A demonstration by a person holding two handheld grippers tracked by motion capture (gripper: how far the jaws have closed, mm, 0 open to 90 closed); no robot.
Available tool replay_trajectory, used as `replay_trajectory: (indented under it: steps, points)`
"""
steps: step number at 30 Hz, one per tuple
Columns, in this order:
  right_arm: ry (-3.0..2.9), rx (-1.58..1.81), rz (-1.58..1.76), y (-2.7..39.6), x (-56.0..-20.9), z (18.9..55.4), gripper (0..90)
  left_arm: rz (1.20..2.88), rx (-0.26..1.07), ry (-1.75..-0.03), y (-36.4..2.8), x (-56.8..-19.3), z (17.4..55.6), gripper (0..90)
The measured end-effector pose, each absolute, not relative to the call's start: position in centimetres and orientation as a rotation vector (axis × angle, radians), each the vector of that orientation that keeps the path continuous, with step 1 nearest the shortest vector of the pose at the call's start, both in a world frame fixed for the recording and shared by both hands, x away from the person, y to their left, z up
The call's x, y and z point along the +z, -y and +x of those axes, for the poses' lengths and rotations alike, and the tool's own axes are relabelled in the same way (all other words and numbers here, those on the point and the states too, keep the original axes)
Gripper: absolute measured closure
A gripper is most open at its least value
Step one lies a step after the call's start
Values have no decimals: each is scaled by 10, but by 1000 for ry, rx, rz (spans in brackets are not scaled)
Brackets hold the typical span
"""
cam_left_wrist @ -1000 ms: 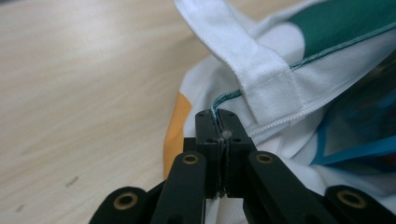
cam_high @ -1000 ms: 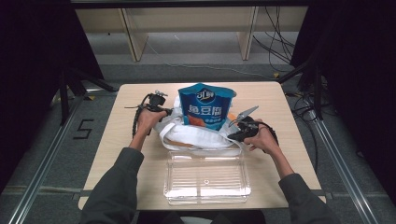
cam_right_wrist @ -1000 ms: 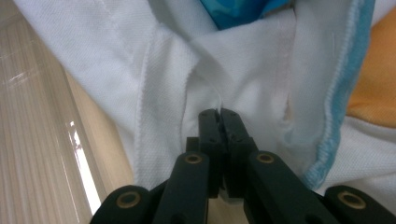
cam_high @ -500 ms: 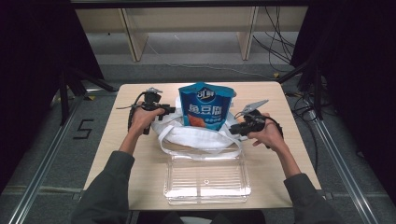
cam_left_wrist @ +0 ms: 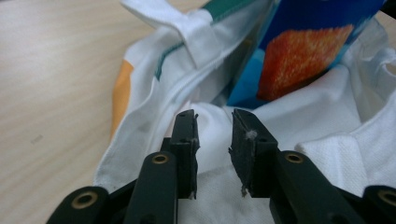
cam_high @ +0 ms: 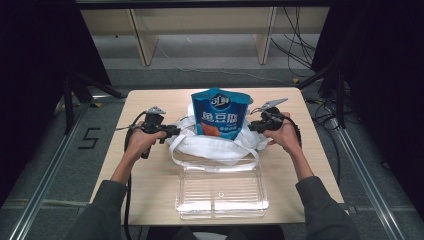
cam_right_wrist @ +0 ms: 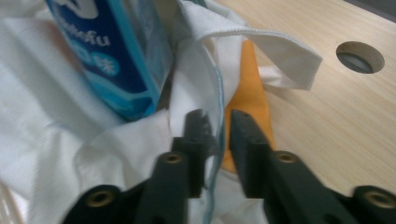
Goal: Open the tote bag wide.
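Both hands have lifted slightly and drawn outward since a second ago, their jaws lately closing. Left gripper (cam_left_wrist: 212, 140) stands narrowly parted, white cloth between – not clearly pinched. Right gripper (cam_right_wrist: 217, 133) is nearly closed on the white bag (cam_high: 212, 147) rim. Blue pouch (cam_high: 220, 114) stands inside the bag at the table's middle. Judged step: spreading the mouth; next, firm grips – then lift the sides evenly

Blue snack pouch (cam_high: 220, 114) w/ orange square, showing white lettering; white cloth bag (cam_high: 215, 146) around it, carrying orange & green patches.
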State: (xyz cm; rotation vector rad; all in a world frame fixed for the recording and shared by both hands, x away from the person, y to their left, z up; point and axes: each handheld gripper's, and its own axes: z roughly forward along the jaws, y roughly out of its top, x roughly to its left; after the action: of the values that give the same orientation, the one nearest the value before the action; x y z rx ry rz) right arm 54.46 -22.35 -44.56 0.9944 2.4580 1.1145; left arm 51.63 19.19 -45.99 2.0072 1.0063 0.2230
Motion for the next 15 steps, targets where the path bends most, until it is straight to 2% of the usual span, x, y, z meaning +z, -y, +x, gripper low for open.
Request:
replay_trajectory:
  steps: [2, 4, 6, 15]
  points:
    - [-2459, 1088, 1013, 226, -445, 548, 891, 2071, 231, -995, -192, -468, 516, 754]
    - [-2442, 1070, 1049, 227, -449, 550, 894, 2139, 273, -991, -189, -477, 516, 843]
    - [-2420, 1069, 1104, 227, -455, 552, 895, 2193, 277, -966, -186, -486, 517, 894]
    - [-2424, 952, 1196, 221, -489, 570, 895, 2293, 326, -913, -178, -497, 518, 897]
